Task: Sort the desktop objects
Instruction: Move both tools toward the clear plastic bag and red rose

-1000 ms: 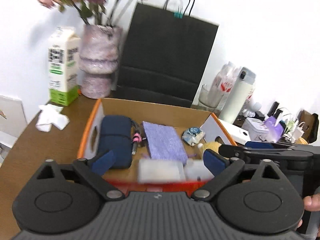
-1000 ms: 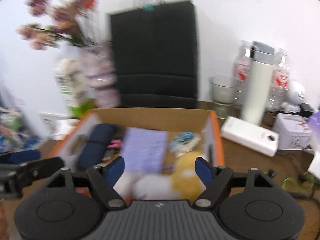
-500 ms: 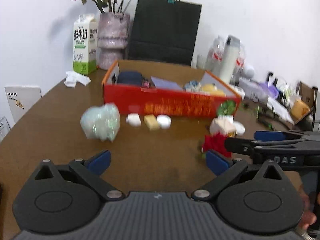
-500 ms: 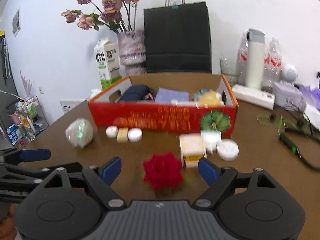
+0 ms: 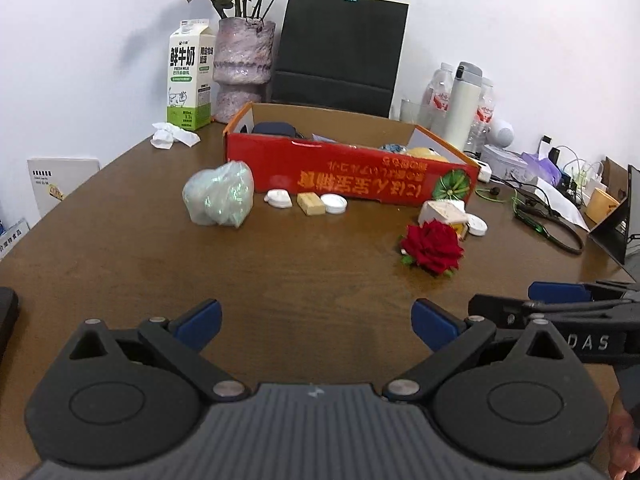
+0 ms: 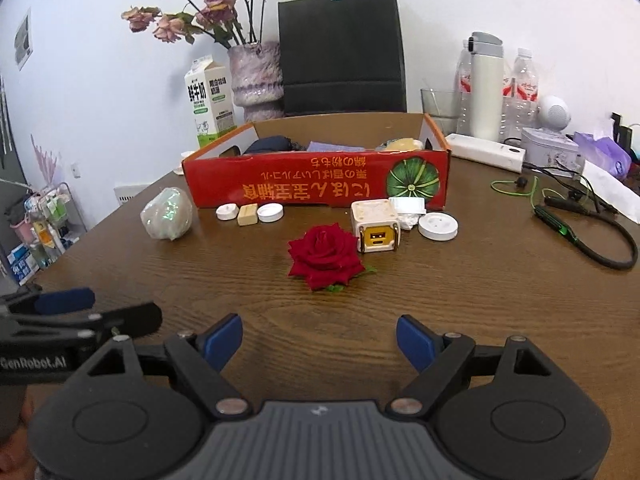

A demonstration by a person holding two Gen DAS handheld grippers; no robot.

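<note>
Sorting partly done on the brown worktop [image 5: 120,248]. Both claws spread wide and gripping nothing: left gripper [image 5: 316,322] low over the near edge, right gripper [image 6: 320,338] beside it, also low at the near edge. Red cardboard box [image 6: 320,188] set toward the far edge, already holding a dark blue pouch [image 6: 270,145], a purple cloth [image 6: 334,147] and a yellow rounded item [image 6: 402,143]; the rest of its contents hidden by the front wall.

Still loose on the worktop, all in front of the box: a red rose [image 6: 324,258] nearest the right gripper, a small white-and-yellow cube [image 6: 376,230] touching or just behind it, a white round cap [image 6: 437,227] just beside the cube, a white block [image 6: 408,205] behind those. Further left along the box front, 2 white discs [image 6: 227,212] [image 6: 270,212] flanking a tan block [image 6: 247,214], then a crumpled pale wrapped bundle [image 6: 168,219].

By this count roughly 8 items left to put away, perhaps a third of the job behind. Rose looking like the likeliest next pick for the right gripper, sitting almost dead ahead of its fingers.

Milk carton [image 5: 189,76], vase of dried flowers [image 5: 244,68], black paper bag [image 5: 340,48], bottles and cables along the far and right edges, apart from the loose items.
</note>
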